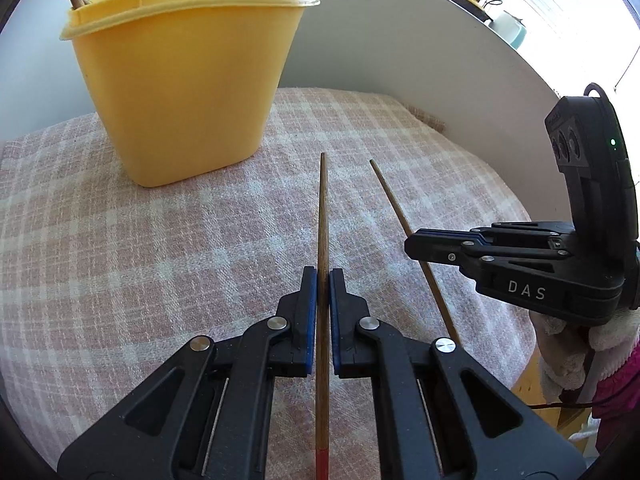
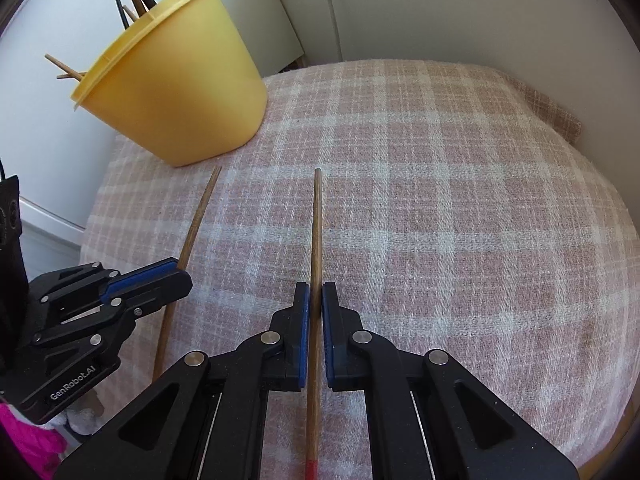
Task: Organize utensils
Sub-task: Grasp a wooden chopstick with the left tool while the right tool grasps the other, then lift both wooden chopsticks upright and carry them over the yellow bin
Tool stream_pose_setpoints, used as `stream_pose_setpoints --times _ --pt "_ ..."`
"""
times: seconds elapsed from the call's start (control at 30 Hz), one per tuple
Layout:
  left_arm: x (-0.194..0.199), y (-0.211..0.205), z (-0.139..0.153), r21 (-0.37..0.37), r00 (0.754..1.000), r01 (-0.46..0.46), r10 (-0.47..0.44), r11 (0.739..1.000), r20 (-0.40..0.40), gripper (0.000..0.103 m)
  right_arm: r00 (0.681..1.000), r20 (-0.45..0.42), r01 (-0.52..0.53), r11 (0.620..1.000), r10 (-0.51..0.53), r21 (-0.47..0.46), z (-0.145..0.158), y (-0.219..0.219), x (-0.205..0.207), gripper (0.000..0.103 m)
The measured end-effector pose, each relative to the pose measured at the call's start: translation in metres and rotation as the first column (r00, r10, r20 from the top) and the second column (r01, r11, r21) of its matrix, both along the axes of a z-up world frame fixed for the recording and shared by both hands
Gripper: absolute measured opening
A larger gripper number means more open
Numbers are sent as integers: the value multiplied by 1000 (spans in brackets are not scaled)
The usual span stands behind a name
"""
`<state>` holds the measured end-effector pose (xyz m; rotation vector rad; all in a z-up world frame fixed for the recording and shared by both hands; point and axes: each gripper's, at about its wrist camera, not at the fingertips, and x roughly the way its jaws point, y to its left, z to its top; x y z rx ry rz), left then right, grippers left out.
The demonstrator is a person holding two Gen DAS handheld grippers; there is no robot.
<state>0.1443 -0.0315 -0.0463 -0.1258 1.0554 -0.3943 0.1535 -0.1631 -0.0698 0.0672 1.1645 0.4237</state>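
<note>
My left gripper (image 1: 323, 276) is shut on a brown wooden chopstick (image 1: 323, 216) with a red end, which points forward above the cloth. My right gripper (image 2: 316, 290) is shut on a second, matching chopstick (image 2: 317, 224). In the left wrist view the right gripper (image 1: 416, 246) and its chopstick (image 1: 390, 196) show to the right. In the right wrist view the left gripper (image 2: 176, 276) and its chopstick (image 2: 200, 216) show to the left. A yellow plastic holder (image 1: 184, 80) stands ahead on the left, with several chopsticks in it; it also shows in the right wrist view (image 2: 180, 84).
A pink and white checked cloth (image 2: 440, 184) covers the round table. A white wall (image 1: 400, 40) stands behind it. A windowsill with kitchenware (image 1: 480, 0) lies at the far right. The table edge falls away on the right in the left wrist view.
</note>
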Motion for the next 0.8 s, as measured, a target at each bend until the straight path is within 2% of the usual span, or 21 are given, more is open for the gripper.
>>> stream_pose_setpoints --times 0.13,0.33,0.57,0.8 --pt "-9 10 12 -32 999 -17 19 999 47 4 993 117 -2 1000 5 -31 24 4 -17 5" --pt "-23 24 19 -58 996 -35 40 998 82 4 975 221 2 999 10 -55 44 10 -32 5" --pt "-34 30 20 -99 993 -51 61 994 97 4 968 251 16 999 -3 -47 52 16 -39 5" --pt "-56 48 46 -121 981 -53 75 991 177 4 952 304 29 999 -21 -22 68 10 -51 5"
